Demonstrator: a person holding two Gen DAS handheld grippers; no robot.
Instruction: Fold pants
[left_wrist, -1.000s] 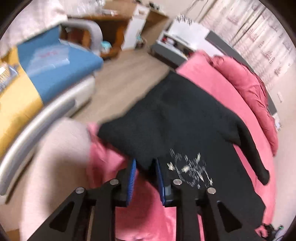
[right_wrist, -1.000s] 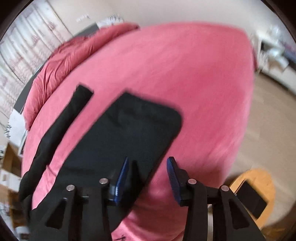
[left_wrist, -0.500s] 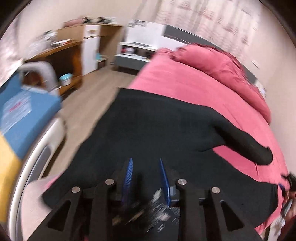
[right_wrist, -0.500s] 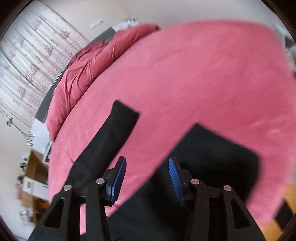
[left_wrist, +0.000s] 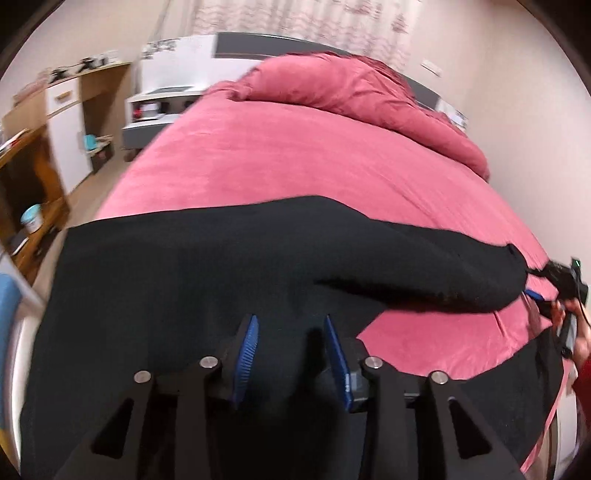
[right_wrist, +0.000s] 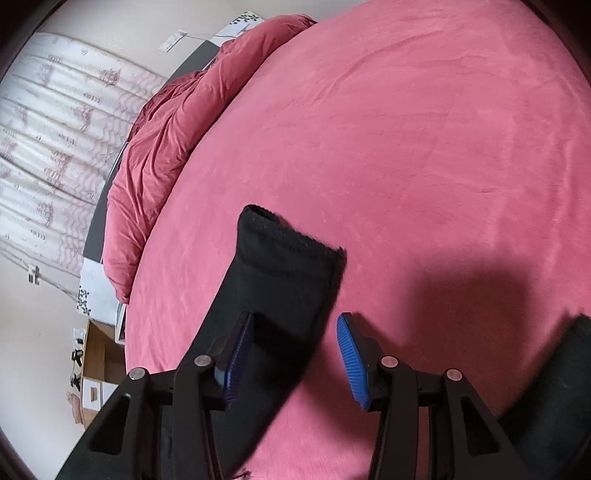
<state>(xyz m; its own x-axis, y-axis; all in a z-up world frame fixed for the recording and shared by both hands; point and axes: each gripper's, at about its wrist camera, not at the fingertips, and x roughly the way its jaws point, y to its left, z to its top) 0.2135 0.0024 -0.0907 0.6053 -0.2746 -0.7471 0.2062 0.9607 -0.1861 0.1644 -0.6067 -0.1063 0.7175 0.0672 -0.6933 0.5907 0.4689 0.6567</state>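
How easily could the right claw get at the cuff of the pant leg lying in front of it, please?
Probably easily: the right claw stands open just above the black pant leg, whose cuff lies flat on the pink bedspread slightly ahead, nothing covering it.

pants (left_wrist: 192, 280) | black, soft knit | spread flat on pink bed, legs apart, cuff open

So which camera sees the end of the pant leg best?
The right wrist view. The leg's open cuff lies sharp and close on the pink bed, just ahead of the right gripper. The left wrist view shows the same cuff only small, far off at the right edge.
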